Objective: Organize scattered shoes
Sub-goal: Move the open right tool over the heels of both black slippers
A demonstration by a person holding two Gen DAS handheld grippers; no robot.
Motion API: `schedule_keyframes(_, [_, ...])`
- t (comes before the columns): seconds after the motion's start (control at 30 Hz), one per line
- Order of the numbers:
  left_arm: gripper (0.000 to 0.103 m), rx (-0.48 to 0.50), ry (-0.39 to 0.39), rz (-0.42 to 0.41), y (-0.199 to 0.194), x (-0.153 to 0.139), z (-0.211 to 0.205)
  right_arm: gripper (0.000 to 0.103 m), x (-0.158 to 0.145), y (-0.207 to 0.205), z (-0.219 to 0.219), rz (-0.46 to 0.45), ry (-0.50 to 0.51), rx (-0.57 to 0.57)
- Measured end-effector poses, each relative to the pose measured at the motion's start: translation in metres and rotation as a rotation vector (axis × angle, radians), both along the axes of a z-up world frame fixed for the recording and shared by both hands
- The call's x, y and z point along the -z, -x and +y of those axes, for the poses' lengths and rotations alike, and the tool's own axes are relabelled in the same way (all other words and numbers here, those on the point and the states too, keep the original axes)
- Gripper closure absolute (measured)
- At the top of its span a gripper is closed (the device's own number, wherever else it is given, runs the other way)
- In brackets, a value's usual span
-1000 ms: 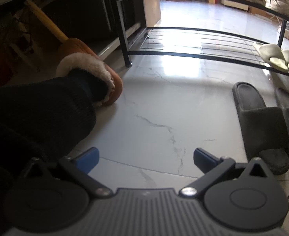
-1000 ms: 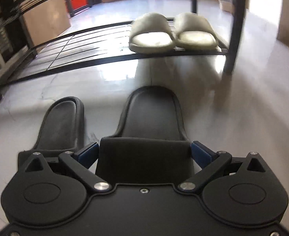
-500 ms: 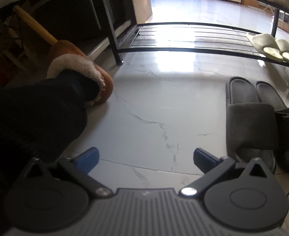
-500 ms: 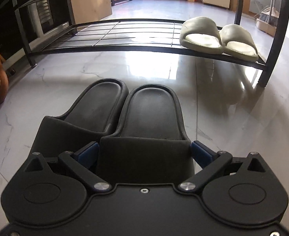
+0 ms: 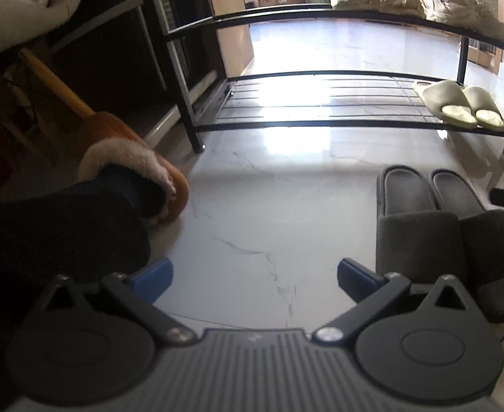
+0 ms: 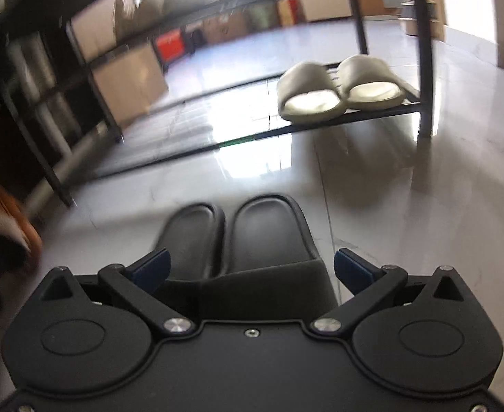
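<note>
Pale marble-veined floor tiles (image 5: 252,213), glossy with window glare. Black metal shoe rack (image 5: 320,123) ahead — cream slippers (image 5: 458,103) paired on its lowest tier at the right end, fluffy beige footwear (image 5: 423,3) on the tier above. Pair of dark grey slides (image 5: 434,226) side by side on the floor before the rack. Left gripper (image 5: 255,276) low over bare tile, jaws wide, nothing between them. Right gripper (image 6: 250,267) above the slides, jaws spread and empty — possibly just clear of the straps, hard to tell through the blur. Brown fleece-lined slipper (image 5: 142,171) on a dark-clad leg at left.
</note>
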State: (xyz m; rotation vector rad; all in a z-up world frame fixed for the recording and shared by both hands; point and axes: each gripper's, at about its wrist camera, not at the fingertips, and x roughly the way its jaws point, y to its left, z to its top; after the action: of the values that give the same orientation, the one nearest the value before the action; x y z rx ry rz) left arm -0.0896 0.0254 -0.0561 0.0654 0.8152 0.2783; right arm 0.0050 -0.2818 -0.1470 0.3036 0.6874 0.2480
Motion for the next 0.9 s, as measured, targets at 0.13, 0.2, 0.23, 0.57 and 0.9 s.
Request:
schedule_keyframes(0.13, [0.001, 0.007, 0.011, -0.032, -0.009, -0.016, -0.005, 0.006, -0.001, 0.039, -0.008, -0.056, -0.066, 0.025])
schedule_keyframes(0.2, [0.001, 0.016, 0.013, -0.025, -0.017, -0.021, -0.01, 0.006, 0.002, 0.055, -0.008, -0.087, -0.073, 0.033])
schedule_keyframes(0.23, [0.001, 0.022, 0.012, -0.019, -0.02, -0.022, -0.012, 0.006, 0.003, 0.061, -0.007, -0.099, -0.072, 0.038])
schedule_keyframes(0.57, [0.001, 0.158, 0.024, 0.021, -0.061, -0.068, -0.039, 0.0, 0.021, 0.082, 0.021, -0.119, -0.017, -0.057])
schedule_keyframes(0.9, [0.001, 0.303, -0.065, -0.112, -0.102, -0.084, -0.055, 0.0, 0.032, 0.081, 0.042, -0.091, 0.051, -0.095])
